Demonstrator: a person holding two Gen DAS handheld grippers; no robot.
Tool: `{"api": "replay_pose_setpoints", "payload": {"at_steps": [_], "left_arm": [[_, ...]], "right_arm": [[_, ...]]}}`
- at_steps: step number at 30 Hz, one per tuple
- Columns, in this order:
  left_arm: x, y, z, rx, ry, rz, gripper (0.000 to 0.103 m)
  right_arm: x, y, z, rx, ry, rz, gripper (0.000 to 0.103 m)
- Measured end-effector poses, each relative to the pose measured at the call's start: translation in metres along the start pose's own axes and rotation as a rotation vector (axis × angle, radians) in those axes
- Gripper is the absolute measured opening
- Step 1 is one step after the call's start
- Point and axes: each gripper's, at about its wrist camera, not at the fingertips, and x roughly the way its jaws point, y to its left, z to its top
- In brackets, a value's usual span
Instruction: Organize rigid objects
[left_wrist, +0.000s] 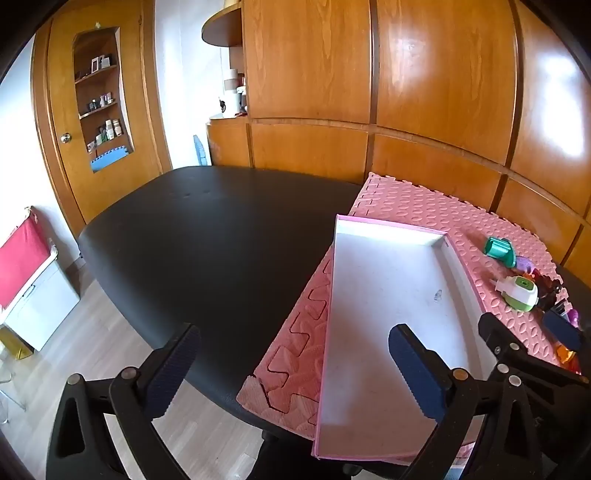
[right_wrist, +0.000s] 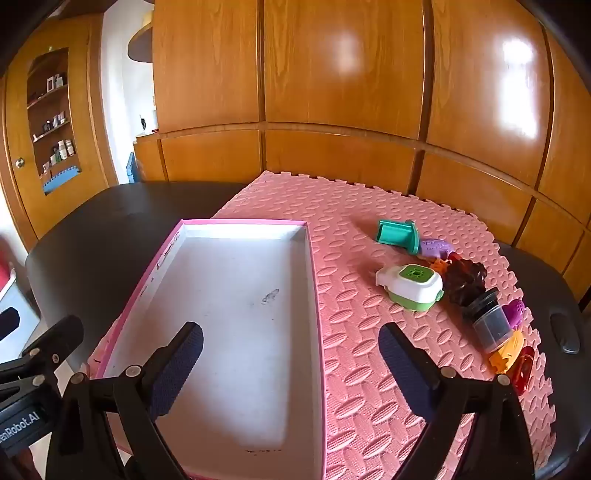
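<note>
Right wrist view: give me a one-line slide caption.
Open right gripper hovers over an empty pink-rimmed white cardboard box beside small plastic toys on a pink foam mat.

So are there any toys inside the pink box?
No, the pink box shows only its bare white floor; the toys lie beside it.

Both pictures are bright and sharp, with white shiny glare on the wooden wall (right_wrist: 347, 74) at one o'clock, and straight lines bend into dark, round corners at the edges.
</note>
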Motion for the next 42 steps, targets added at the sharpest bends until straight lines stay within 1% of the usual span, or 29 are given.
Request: {"api": "replay_pose_setpoints", "payload": {"at_steps": [3,4,6,7,9,10,12,26,42], "left_arm": [[0.0,-0.001,0.0,0.006,-0.013,-0.018,0.102],[0.004,0.001,-0.001,-0.004,0.002,-0.017,0.102],[0.004,0.003,0.0,-0.028,0.006,-0.018,0.102],[0.003,0.004,-0.001,-0.025,0.006,-0.016,0.102],[0.004,0.007,-0.002,-0.023,0.019,-0.009,0.102],[0.008,0.002,0.0,-0.017,0.034,0.002,0.102],[0.012,0.003,0.001,-0.017,0.049,-0.002,0.102],[0.014,-0.002,0.0,-0.009,0.048,-0.007,0.102],[0.012,-0.009,-0.002,0.012,0.051,-0.018,0.102]], "right_arm": [[-0.001,0.004,0.002,-0.004,0.002,-0.002,0.097],[0.0,0.004,0.004,-0.006,0.002,0.0,0.097],[0.004,0.006,0.008,-0.013,0.008,-0.001,0.097],[0.003,0.01,0.009,-0.019,0.001,-0.009,0.097],[0.005,0.004,0.013,-0.005,0.01,0.003,0.097],[0.006,0.005,0.013,-0.001,0.013,0.004,0.097],[0.006,0.002,0.013,0.003,0.012,0.008,0.097],[0.002,-0.001,0.013,0.01,0.002,0.02,0.097],[0.0,-0.005,0.013,0.013,-0.008,0.008,0.097]]}}
